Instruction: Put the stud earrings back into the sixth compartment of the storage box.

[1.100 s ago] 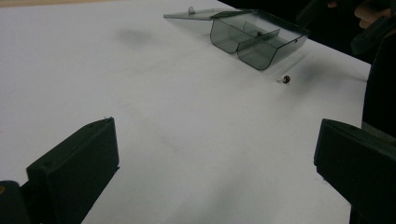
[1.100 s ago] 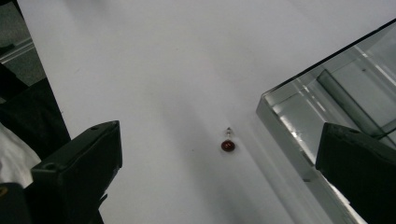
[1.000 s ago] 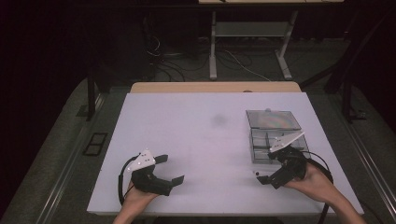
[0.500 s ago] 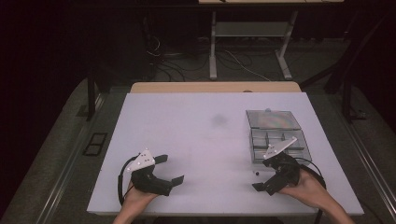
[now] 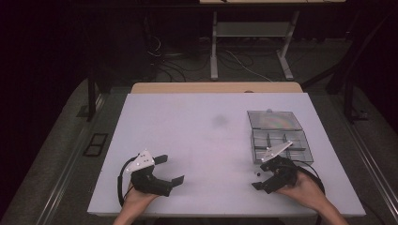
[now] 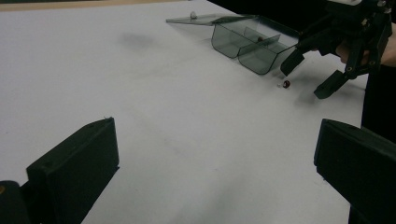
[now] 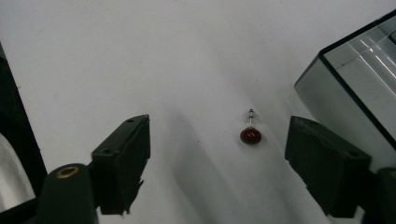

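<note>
White tabletop (image 5: 197,140) takes up the middle of a dark room, with cables and a metal stand on the floor beyond its far edge.

Right gripper (image 5: 265,178) sits low over the near right part of that table, jaws pointing down and toward the table's middle, the person's hand wrapped around its body from the near edge. Its jaws have just been closing, yet a clear gap remains between them and the pads press on nothing. In the right gripper view a small red bead on a short metal pin (image 7: 251,134) lies flat on the white surface between the two black jaws, nearer the right-hand one and touching neither. The left gripper view shows the same bead (image 6: 286,84) just below the right gripper (image 6: 310,77), close beside the open clear compartment box (image 6: 247,44).

By the look of it, the step in hand is picking this bead up, probably to drop it into one of the box's compartments (image 5: 281,145). The next move calls for lowering the last bit, centring the jaws on the bead, and pinching gently; something so small and round could easily roll or skip away.

Left gripper (image 5: 164,171) rests at the near left of the table, well apart from the box, jaws spread wide with nothing between them, forearm coming in from the bottom edge.
</note>
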Motion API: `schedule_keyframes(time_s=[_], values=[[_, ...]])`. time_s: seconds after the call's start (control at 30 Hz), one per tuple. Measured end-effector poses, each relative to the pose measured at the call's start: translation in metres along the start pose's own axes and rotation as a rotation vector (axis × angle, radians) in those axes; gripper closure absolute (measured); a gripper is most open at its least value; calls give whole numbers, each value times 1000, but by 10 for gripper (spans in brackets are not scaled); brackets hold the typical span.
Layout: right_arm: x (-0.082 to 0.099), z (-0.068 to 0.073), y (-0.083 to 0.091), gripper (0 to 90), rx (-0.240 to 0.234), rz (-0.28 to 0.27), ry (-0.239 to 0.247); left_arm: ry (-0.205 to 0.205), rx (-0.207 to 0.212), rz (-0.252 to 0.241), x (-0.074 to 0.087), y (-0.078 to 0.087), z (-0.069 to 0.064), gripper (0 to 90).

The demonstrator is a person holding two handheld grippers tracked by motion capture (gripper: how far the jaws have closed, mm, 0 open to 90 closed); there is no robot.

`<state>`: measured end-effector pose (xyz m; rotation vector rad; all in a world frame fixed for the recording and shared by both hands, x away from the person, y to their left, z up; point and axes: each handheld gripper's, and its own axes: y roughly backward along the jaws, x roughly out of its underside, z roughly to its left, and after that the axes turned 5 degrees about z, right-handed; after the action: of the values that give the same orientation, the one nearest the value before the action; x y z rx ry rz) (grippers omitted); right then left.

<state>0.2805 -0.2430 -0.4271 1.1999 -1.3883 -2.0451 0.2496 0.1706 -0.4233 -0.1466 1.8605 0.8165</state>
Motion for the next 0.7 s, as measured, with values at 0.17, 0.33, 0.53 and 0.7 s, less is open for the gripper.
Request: schedule_keyframes(time_s=[0.17,0.33,0.53,0.7], values=[[-2,1,-4,349,22,14,12,4,4,0,0,0,0,0],[-2,0,-5,458,52,10,12,6,5,-1,0,0,0,0],[-3,-2,-7,556,80,15,-2,7,10,2,0,-1,1,0],[-4,-4,-7,646,101,12,-11,9,12,4,0,-2,0,0]])
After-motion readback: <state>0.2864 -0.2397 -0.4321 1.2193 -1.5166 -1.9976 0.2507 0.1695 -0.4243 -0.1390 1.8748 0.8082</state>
